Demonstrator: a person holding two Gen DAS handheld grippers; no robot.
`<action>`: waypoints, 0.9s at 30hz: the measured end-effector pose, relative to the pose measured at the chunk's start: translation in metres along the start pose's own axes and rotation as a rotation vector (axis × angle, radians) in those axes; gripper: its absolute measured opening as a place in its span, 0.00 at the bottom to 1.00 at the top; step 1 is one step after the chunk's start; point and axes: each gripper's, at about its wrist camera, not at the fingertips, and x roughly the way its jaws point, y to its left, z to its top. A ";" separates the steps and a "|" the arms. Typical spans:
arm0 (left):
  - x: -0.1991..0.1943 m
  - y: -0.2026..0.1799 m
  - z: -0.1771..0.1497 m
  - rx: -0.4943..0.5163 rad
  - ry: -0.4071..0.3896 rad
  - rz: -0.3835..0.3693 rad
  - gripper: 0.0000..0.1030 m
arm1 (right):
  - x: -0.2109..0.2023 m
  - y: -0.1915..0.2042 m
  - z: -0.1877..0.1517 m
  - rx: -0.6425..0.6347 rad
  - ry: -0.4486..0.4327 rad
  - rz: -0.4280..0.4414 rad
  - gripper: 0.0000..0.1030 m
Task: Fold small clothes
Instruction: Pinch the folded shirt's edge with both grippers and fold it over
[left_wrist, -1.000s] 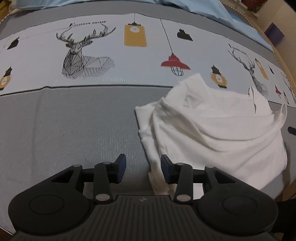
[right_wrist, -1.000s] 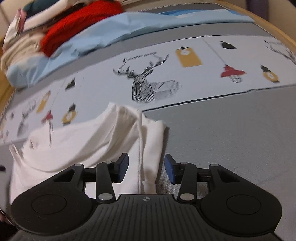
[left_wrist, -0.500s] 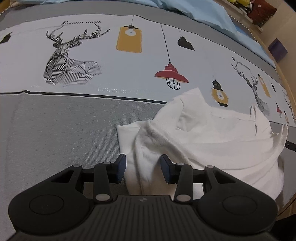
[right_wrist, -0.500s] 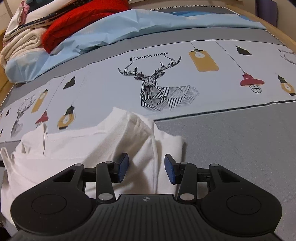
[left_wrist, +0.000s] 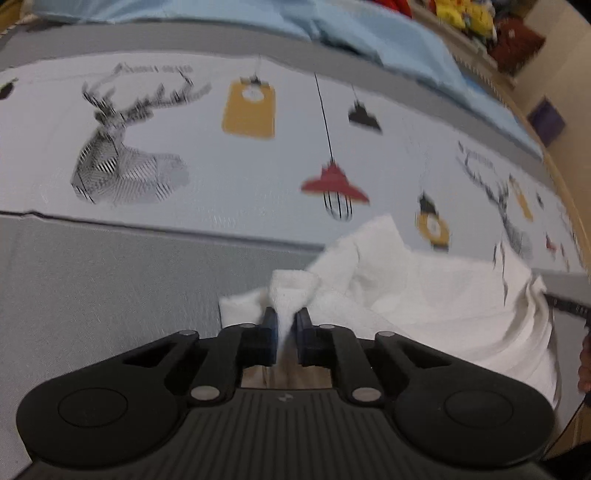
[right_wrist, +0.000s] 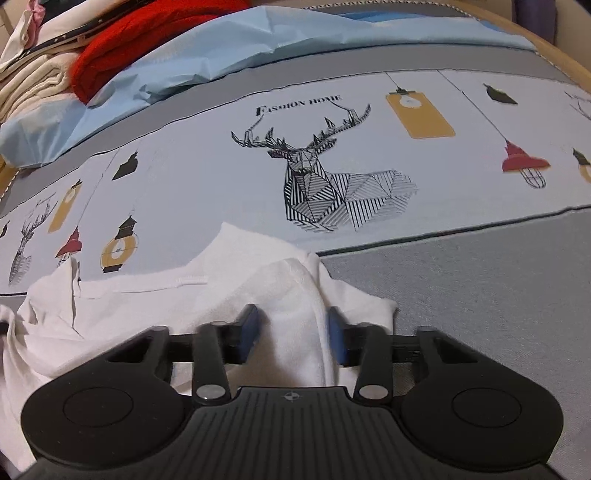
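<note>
Pinching a crumpled white cotton garment (left_wrist: 424, 295) in our left gripper (left_wrist: 285, 325), we lift its edge; the right gripper (right_wrist: 291, 328) has just been closing, still apart around a fold.

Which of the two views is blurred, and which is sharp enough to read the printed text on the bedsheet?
Left wrist view: motion-blurred, the deer print and its lettering smeared. Right wrist view: sharp, "FASHION HOME" readable above the deer; only the right gripper pads look slightly soft. Both show fisheye curving.
</note>
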 end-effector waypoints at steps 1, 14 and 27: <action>-0.005 0.000 0.003 -0.008 -0.028 -0.005 0.06 | -0.003 0.000 0.002 -0.003 -0.016 -0.005 0.05; -0.018 -0.014 0.030 -0.102 -0.247 0.062 0.14 | -0.029 -0.012 0.029 0.284 -0.283 -0.025 0.08; -0.026 -0.020 -0.011 0.121 0.059 -0.079 0.17 | -0.042 -0.016 -0.005 0.171 0.025 0.008 0.34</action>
